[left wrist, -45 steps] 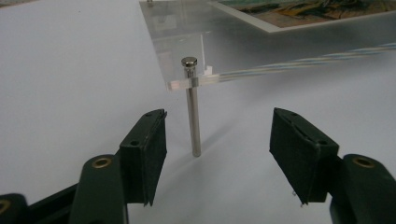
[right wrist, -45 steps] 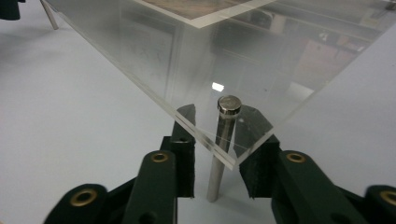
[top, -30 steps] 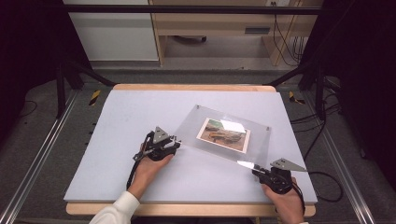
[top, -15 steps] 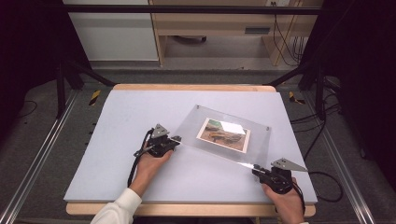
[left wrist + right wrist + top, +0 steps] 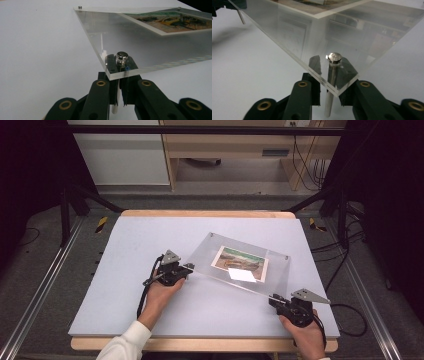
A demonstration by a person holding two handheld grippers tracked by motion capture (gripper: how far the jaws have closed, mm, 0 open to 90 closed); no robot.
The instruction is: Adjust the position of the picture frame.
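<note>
Over a pale lavender table [image 5: 125, 270], a person carries a clear acrylic picture frame [image 5: 205, 257] by its two near corners, one hand-held gripper at each. The left gripper [image 5: 187, 268] is closed on the frame's near-left corner, its black jaws pinched around the pane's edge beside a polished steel standoff bolt [image 5: 121, 58], as the left gripper view shows; the right gripper [image 5: 272, 298] clamps the near-right corner in the same fashion, a second metal pin [image 5: 333, 65] running down through the sheet between its jaws. The frame sits tilted, near edge held clear of the surface, while the far edge appears to ride low; whether it touches the table cannot be told. Sandwiched within the glossy, hard-edged panes is a landscape print [image 5: 241, 263] in ochres and greens, with a bright glare patch on it. The work appears to be mid-carry or mid-placement: the next move would call for both hands to travel together at matched height, keeping the rigid sheet from twisting or slipping out of the narrow corner grips, then to lower it flat before either jaw lets go
</note>
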